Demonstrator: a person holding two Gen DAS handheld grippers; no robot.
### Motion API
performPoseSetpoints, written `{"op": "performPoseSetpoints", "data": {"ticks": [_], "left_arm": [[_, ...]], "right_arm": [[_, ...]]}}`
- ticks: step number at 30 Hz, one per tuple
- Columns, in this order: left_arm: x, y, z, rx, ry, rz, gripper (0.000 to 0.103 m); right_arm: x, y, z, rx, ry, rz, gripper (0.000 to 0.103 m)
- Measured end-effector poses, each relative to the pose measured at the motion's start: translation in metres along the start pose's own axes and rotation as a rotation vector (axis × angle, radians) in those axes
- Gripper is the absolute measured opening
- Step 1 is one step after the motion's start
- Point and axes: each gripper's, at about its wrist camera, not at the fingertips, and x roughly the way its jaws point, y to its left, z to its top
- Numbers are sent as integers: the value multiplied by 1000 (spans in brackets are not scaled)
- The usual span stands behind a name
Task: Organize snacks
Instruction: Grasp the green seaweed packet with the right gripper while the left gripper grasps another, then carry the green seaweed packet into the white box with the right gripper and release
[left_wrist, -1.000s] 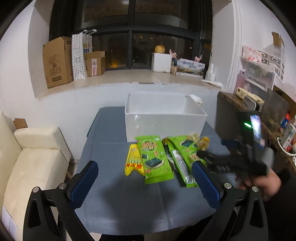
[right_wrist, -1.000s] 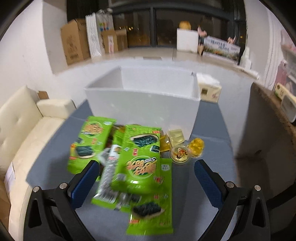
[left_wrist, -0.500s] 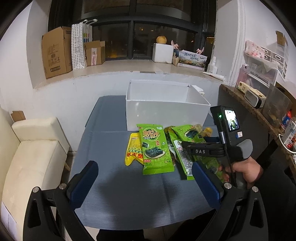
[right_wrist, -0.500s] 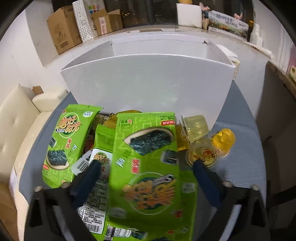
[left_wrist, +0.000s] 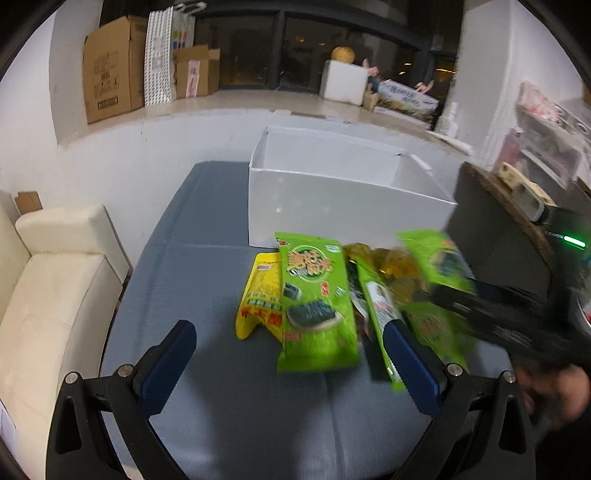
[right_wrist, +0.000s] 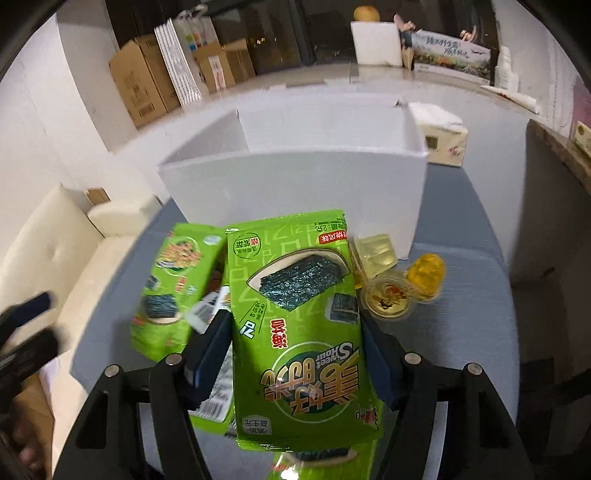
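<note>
Right wrist view: my right gripper (right_wrist: 295, 354) is clamped on a green seaweed packet (right_wrist: 295, 332), one finger on each long edge, the packet lifted clear of the snack pile beneath. Ahead of my fingers stands the white box (right_wrist: 295, 181); two jelly cups (right_wrist: 402, 291) lie ahead to the right. Left wrist view: my left gripper (left_wrist: 291, 365) is spread wide and holds nothing, above the grey table (left_wrist: 221, 406), with another green packet (left_wrist: 314, 299) just ahead between its fingers.
</note>
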Motion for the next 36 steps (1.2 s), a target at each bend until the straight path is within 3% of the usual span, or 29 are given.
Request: {"op": "performPoseSetpoints", "data": {"ticks": [6,9,16,18,19,20,30,36], "left_arm": [[55,-19,19,34,26,61,103],[85,-32,26,78,63,128,103],[123,-39,30,120,97,189,103],[127,-38,28,112,107,171,93],[127,-36,28,104,112,164,74],[126,-33,28,93,111,153,71],[65,-14,34,53,-5,15,71],[31,-17,75,48,-69,-32,71]], "right_arm": [[-30,-1,-11,30,-46,-1,72],[-38,0,-15,28,-56,-16,72],[-40,-6,-20,41,-46,-18,72],[-40,-6,-22,41,-44,-16,72],[-40,-6,-22,40,-43,-16,72],[-40,-5,-22,39,-44,-14,72],[-36,1,-14,32,-62,3,72],[-35,2,25,17,-105,2,72]]}}
